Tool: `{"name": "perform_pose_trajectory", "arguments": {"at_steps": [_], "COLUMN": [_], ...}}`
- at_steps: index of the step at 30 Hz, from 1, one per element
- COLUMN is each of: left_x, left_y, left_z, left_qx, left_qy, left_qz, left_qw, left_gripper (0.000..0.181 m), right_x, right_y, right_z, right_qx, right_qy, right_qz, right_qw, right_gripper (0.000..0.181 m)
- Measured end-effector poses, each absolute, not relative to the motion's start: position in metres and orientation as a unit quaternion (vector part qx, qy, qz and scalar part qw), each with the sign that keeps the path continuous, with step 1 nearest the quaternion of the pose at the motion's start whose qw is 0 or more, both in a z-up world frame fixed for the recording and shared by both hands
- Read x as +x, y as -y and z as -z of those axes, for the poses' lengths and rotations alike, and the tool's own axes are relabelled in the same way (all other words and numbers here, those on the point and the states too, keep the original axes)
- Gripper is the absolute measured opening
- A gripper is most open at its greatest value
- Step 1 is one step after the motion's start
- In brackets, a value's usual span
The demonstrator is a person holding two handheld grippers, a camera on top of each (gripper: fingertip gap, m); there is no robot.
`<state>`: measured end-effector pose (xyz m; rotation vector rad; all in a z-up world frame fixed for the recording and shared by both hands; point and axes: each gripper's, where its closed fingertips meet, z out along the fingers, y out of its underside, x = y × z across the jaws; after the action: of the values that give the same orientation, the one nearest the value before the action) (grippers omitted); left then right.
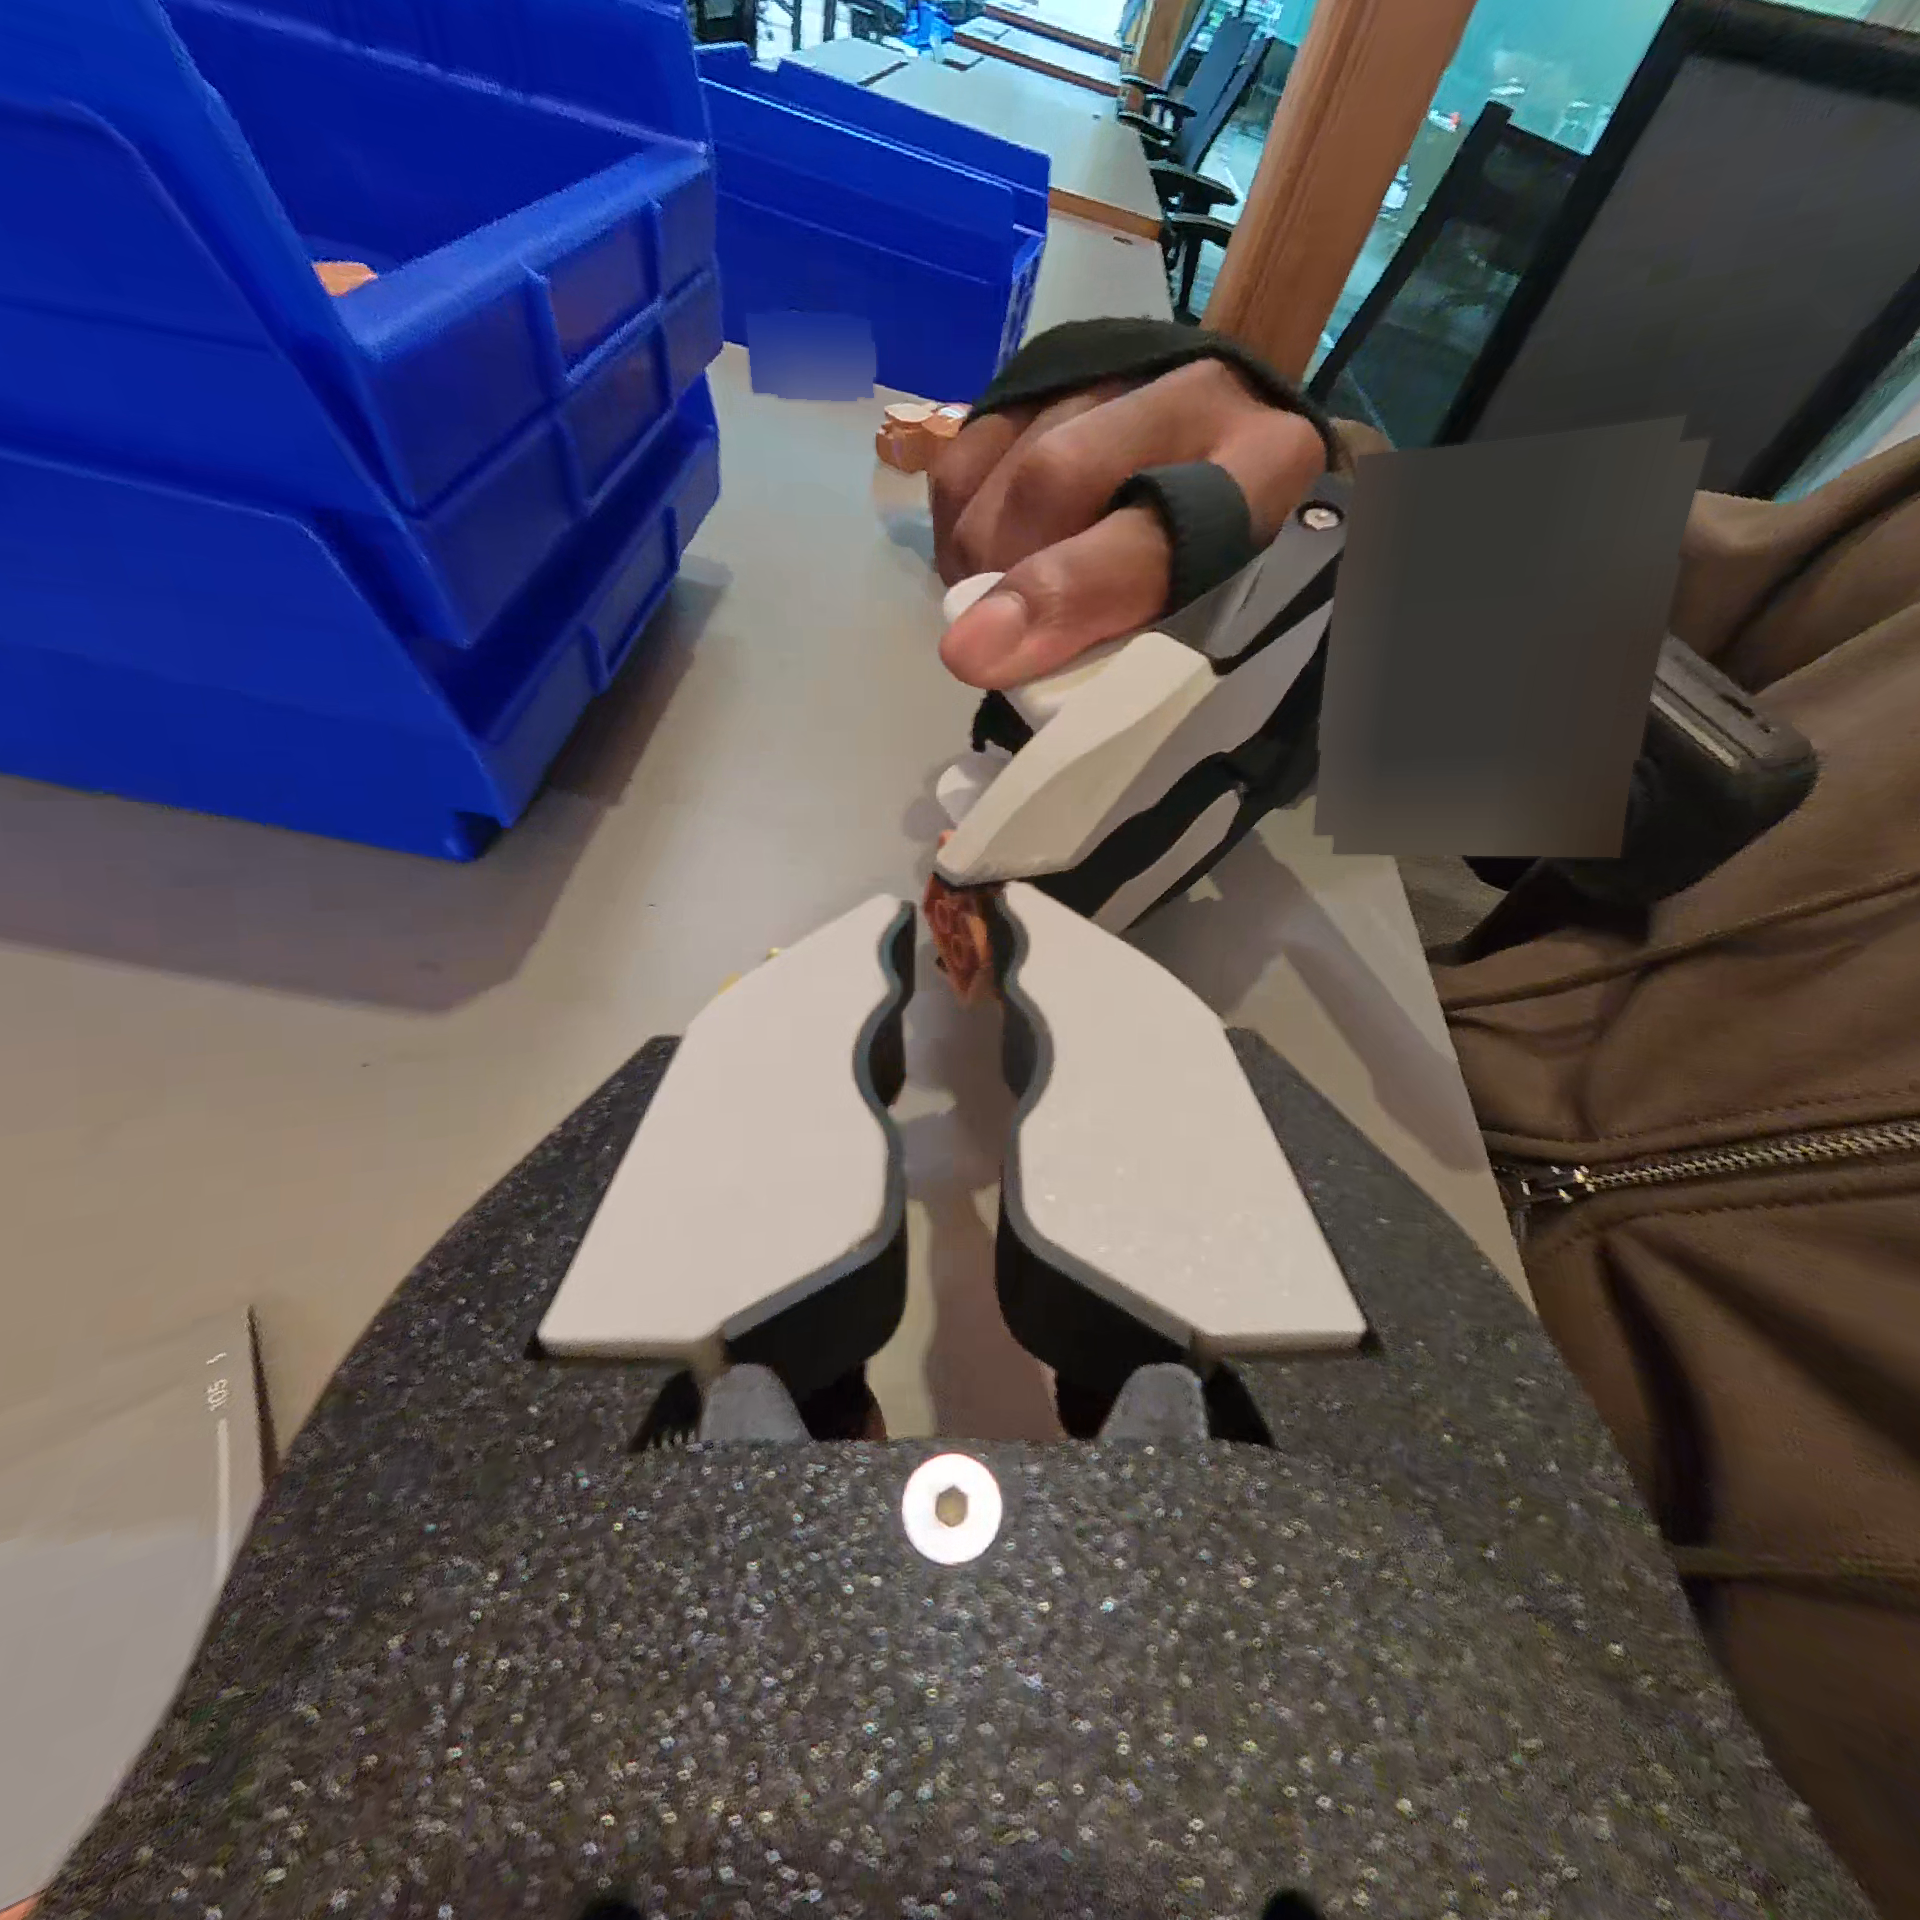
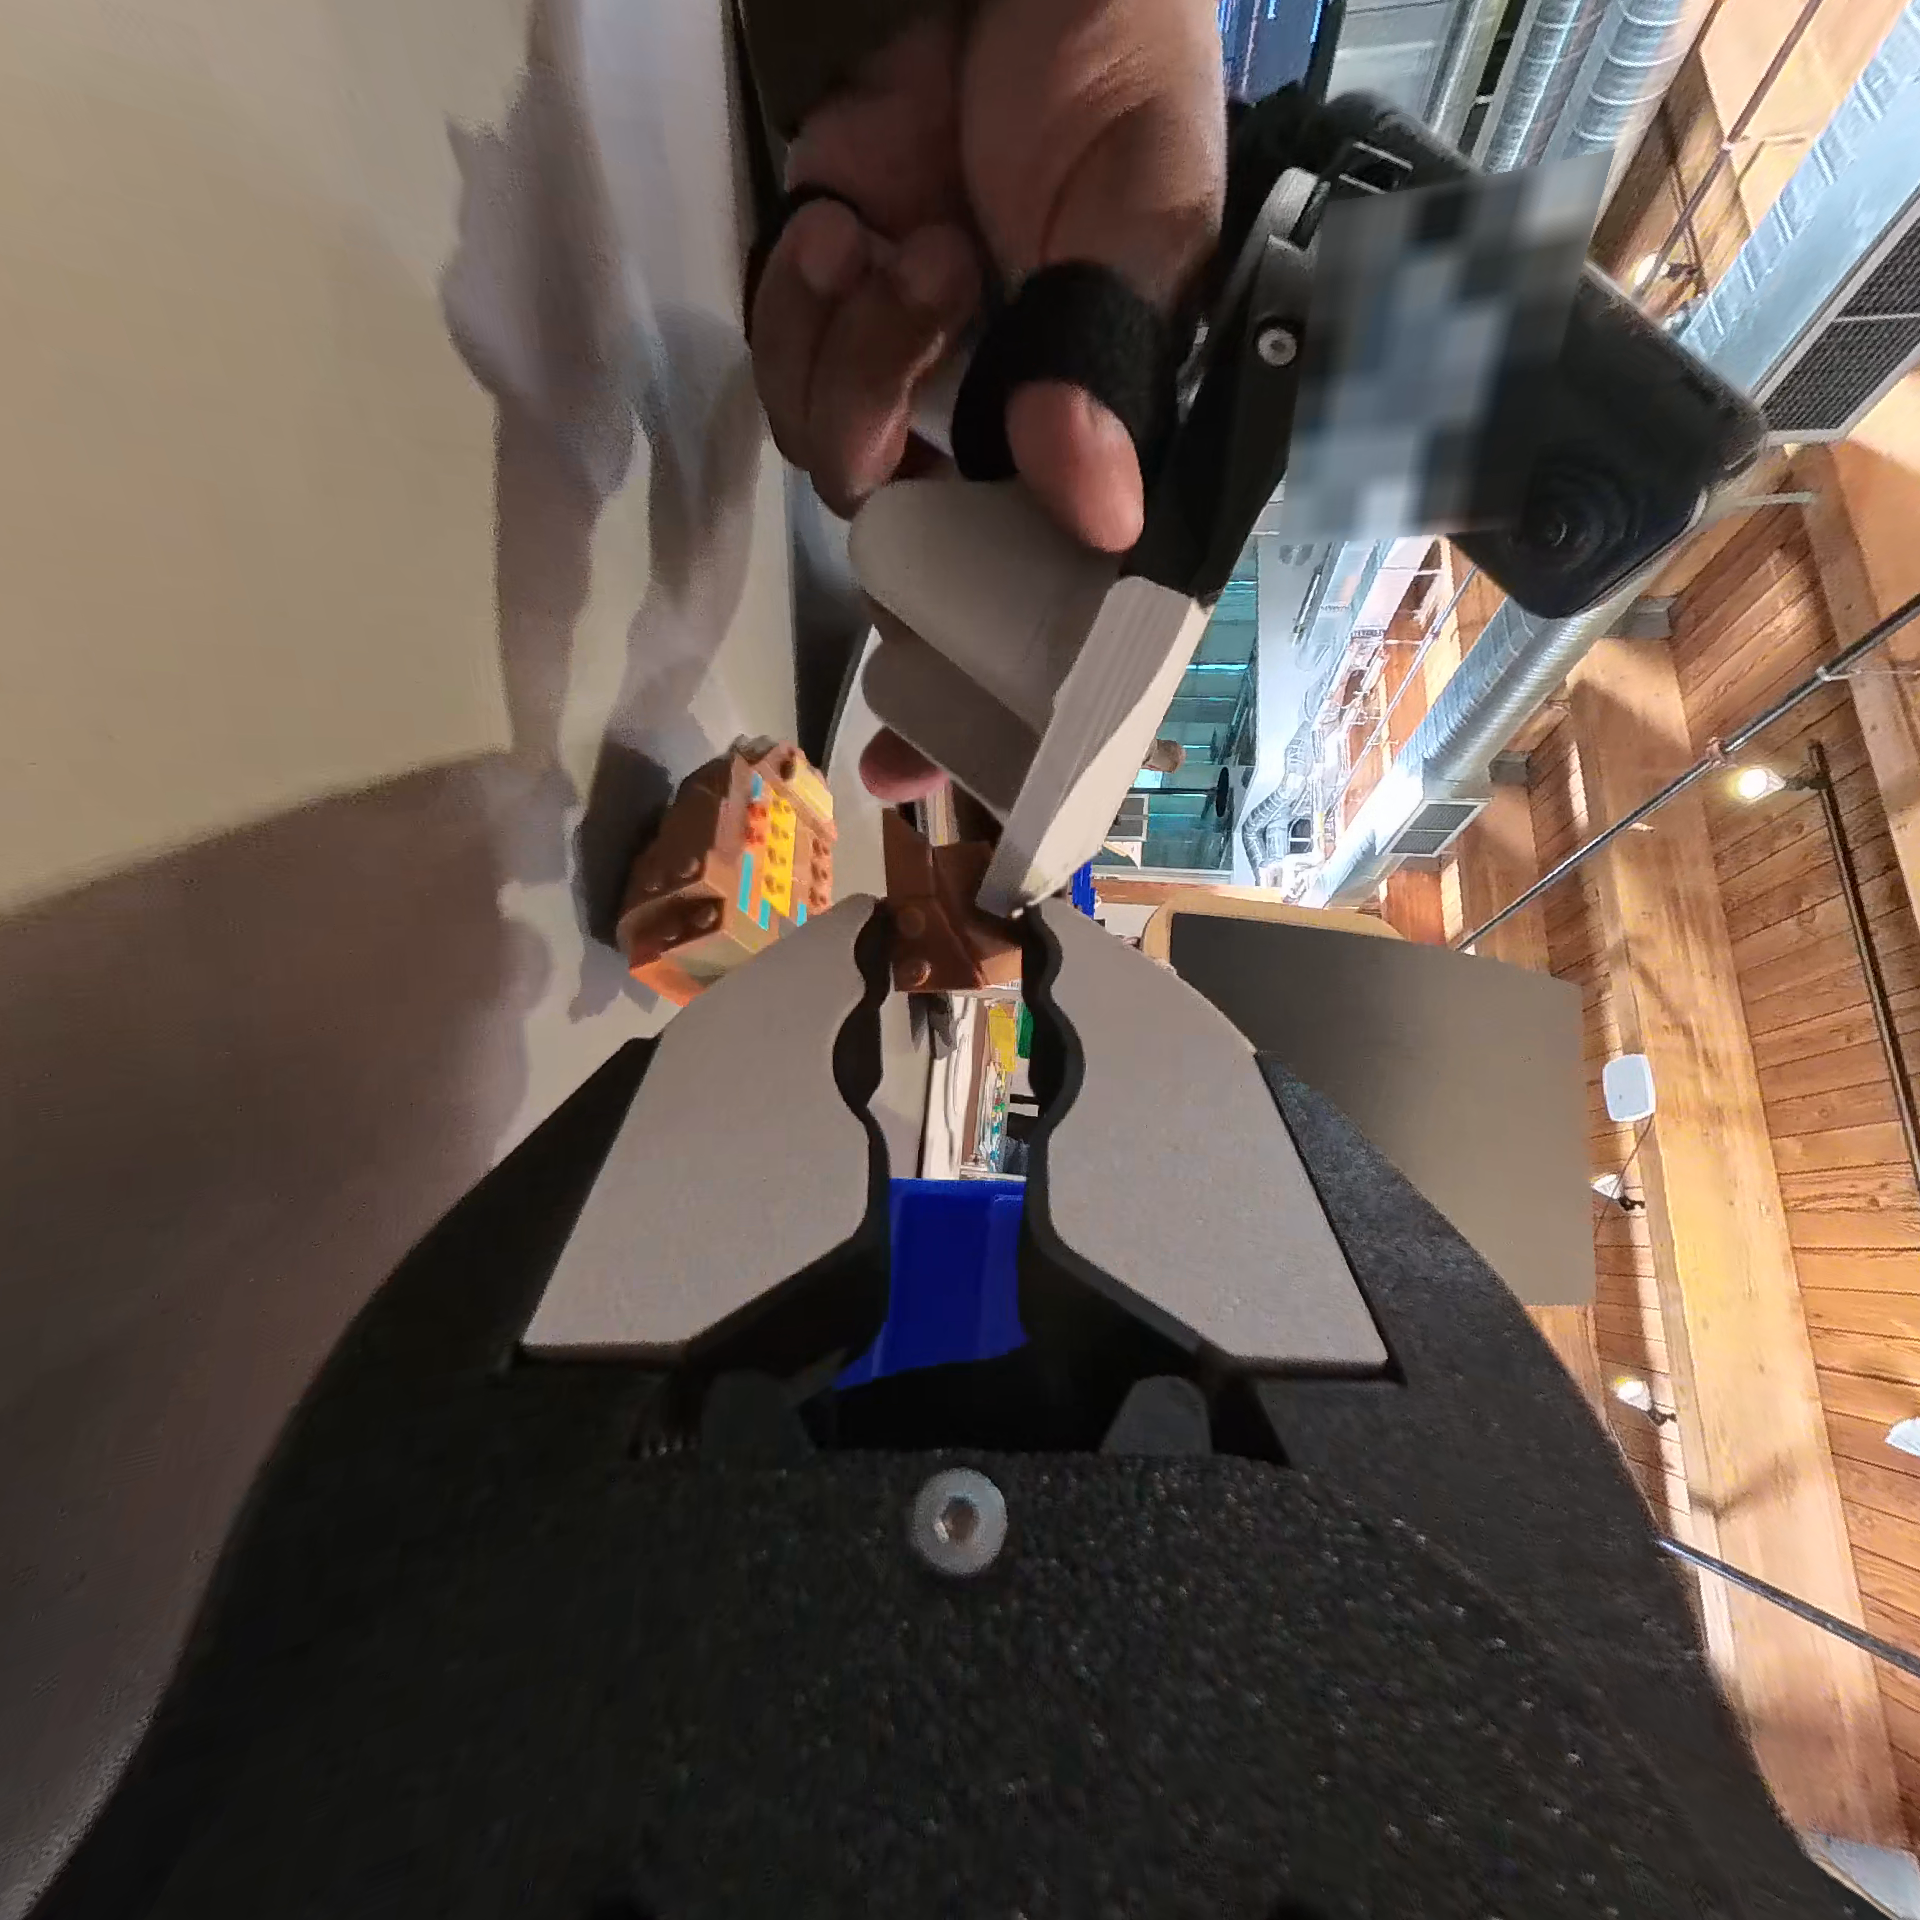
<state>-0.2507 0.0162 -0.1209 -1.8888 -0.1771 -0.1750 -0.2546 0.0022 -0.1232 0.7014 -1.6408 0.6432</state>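
My left gripper is shut on a small brown brick piece at its fingertips, held above the grey table. My right gripper comes in from the upper right, held by a hand, and its tip touches the same piece. In the right wrist view my right gripper is shut on the brown piece, and the left gripper meets it from above. A brown and orange brick block with yellow and teal bricks lies on the table just left of the fingers.
Stacked blue bins stand on the table at the left, one with an orange piece inside. A few brown bricks lie behind the hand. A person's brown jacket fills the right side. A cardboard box is at the lower left. The grippers are tip to tip, or close to it.
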Motion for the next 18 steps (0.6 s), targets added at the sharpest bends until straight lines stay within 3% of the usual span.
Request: {"name": "perform_pose_trajectory", "arguments": {"at_steps": [2, 18], "left_x": [-0.247, -0.251], "left_y": [-0.016, -0.016], "left_z": [0.121, 0.108], "left_qx": [-0.808, -0.768], "left_qy": [0.072, 0.126], "left_qz": [0.088, 0.151], "left_qw": [0.578, 0.610], "left_gripper": [0.007, 0.008], "right_x": [-0.254, -0.254], "right_y": [-0.002, 0.000], "right_z": [0.123, 0.107], "right_qx": [0.303, 0.276], "right_qy": [0.703, 0.689], "right_qz": [-0.275, -0.310], "right_qw": [0.582, 0.594], "right_gripper": [0.024, 0.025]}}
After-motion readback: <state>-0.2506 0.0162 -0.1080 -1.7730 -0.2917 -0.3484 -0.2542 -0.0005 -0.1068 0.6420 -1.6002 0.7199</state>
